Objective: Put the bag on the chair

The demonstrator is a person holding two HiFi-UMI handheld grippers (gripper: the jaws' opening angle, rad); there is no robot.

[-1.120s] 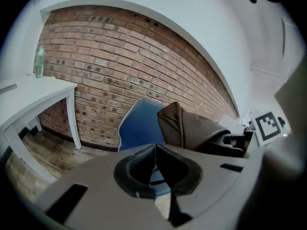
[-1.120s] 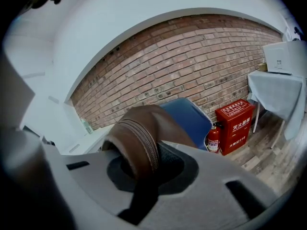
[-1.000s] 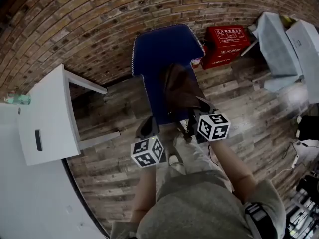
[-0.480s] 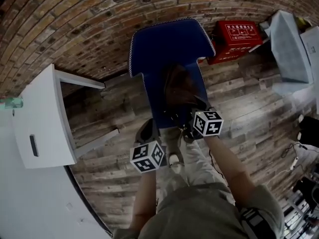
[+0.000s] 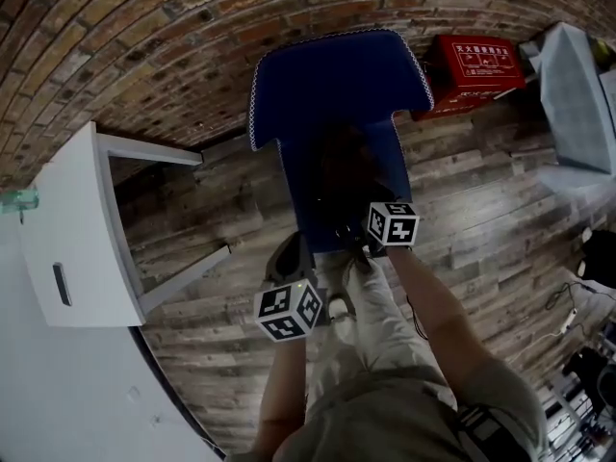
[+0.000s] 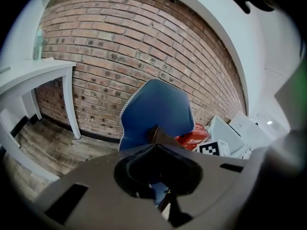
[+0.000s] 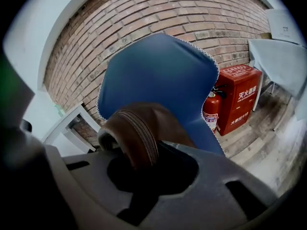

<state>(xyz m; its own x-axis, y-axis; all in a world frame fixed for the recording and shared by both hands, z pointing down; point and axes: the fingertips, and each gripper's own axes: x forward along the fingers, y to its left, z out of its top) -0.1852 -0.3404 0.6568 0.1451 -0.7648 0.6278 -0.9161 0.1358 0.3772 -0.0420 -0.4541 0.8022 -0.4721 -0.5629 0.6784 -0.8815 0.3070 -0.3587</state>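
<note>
**Operator:** Report the bag's location.

**Technician:** The brown bag (image 7: 139,128) rests on the seat of the blue chair (image 5: 332,75). Its rounded top rises in front of the backrest. The chair backs onto the brick wall (image 5: 144,56).

**Operator:** Right gripper status?

**Technician:** The right gripper (image 7: 141,161) is clamped on the bag's stitched top band, which runs down between both jaws. The right forearm (image 5: 433,301) is extended forward from the body. This places the gripper's marker cube (image 5: 392,224) over the front right corner of the seat.

**Operator:** Left gripper status?

**Technician:** The left gripper (image 6: 156,147) has its jaws closed tip to tip, with nothing between them. It points at the chair from short of the seat's front edge, above the wooden floor (image 5: 221,210). The left forearm (image 5: 284,383) is held nearer the body than the right. This gripper is clear of both bag and chair.
</note>
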